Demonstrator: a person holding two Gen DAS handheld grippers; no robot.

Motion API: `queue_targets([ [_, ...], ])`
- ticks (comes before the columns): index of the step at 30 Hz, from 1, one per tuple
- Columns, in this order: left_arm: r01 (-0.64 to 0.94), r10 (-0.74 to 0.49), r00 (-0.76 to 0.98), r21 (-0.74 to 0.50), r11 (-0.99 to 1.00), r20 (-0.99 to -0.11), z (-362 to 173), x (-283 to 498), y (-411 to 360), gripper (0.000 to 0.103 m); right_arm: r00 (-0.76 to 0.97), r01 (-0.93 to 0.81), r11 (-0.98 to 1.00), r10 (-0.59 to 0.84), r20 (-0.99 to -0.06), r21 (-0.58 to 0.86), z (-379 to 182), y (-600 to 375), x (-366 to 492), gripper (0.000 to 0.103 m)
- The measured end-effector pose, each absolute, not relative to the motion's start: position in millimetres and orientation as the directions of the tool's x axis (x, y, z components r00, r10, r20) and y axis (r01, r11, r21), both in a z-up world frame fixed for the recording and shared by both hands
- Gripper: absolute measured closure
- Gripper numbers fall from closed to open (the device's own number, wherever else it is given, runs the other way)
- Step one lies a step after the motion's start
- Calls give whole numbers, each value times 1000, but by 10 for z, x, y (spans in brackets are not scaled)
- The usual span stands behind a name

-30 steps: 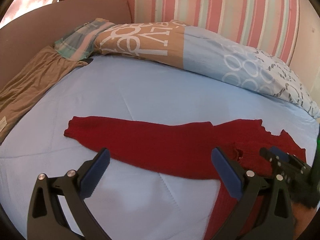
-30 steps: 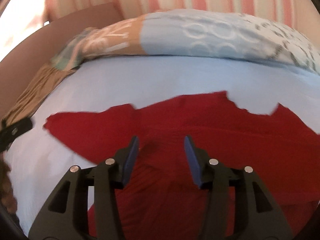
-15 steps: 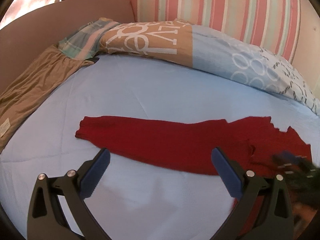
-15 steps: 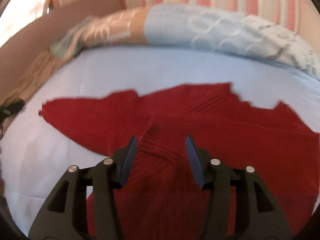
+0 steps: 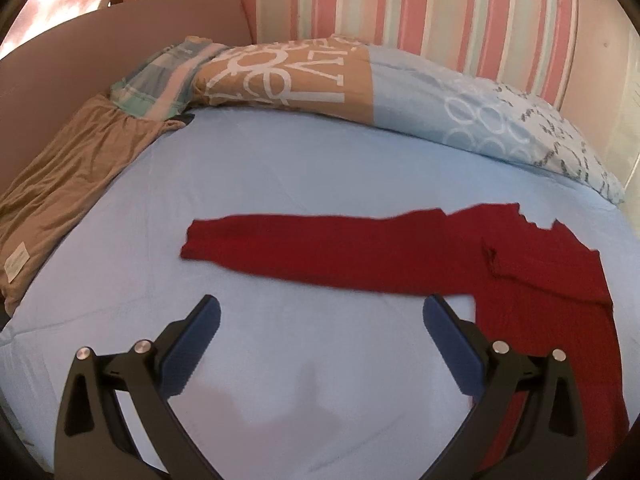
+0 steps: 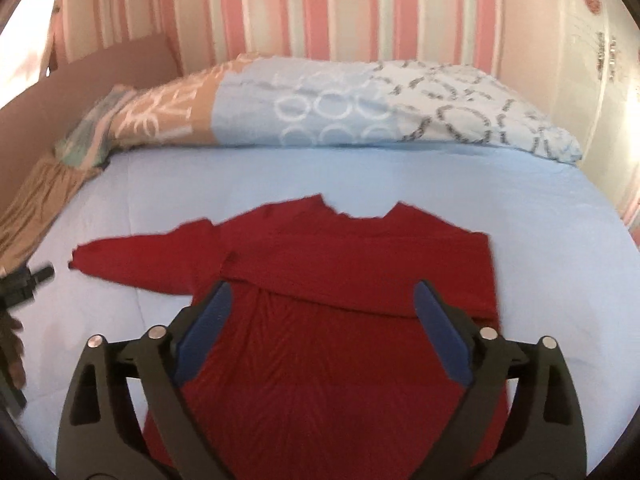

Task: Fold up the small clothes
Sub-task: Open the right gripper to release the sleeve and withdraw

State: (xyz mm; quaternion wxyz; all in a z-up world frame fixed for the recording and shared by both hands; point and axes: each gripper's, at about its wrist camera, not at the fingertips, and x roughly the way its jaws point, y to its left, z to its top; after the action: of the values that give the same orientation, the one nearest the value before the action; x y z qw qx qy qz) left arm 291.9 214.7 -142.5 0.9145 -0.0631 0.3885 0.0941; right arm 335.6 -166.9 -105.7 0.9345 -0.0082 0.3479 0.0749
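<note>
So the red sweater [image 6: 332, 344] is lying flat on the pale blue sheet [image 5: 280, 184], ribbed knit, kinda soft-looking. One sleeve [image 5: 320, 252] is sticking straight out to the left as a long tapered strip; the other sleeve [image 6: 360, 280] is lying folded across the chest as a thick band, with the notched neckline pointing toward the pillow [image 5: 400, 92]. That pillow is a puffy patchwork thing, tan with white lettering, then blue with printed rings. A brown, wrinkly jersey cloth [image 5: 68, 184] is draping along the left edge, and the wall [image 6: 320, 8] behind is showing pink and cream stripes.

The left gripper [image 5: 320, 320] is hovering over bare sheet just short of the outstretched sleeve, tilting downward, fingers spread wide with nothing between them. The right gripper [image 6: 322, 308] is angling down over the sweater's body; its jaws have just been opening and are now standing wide apart, not pinching the fabric.
</note>
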Motion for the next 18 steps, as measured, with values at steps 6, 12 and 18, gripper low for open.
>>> queue_targets([
  [6,-240,121,689,-67,968,-715,-1256,2565,2411,2,777,-142,989,132,-615,32,-660,-1759,2992,8],
  [12,-220,60,715,-142,965,-696,-1139,2338,2661,2,788,-188,981,182,-588,52,-522,-1748,2690,5],
  [18,-199,-5,730,-220,955,-683,-1200,2194,3014,2,788,-203,978,188,-586,40,-563,-1660,2534,4],
])
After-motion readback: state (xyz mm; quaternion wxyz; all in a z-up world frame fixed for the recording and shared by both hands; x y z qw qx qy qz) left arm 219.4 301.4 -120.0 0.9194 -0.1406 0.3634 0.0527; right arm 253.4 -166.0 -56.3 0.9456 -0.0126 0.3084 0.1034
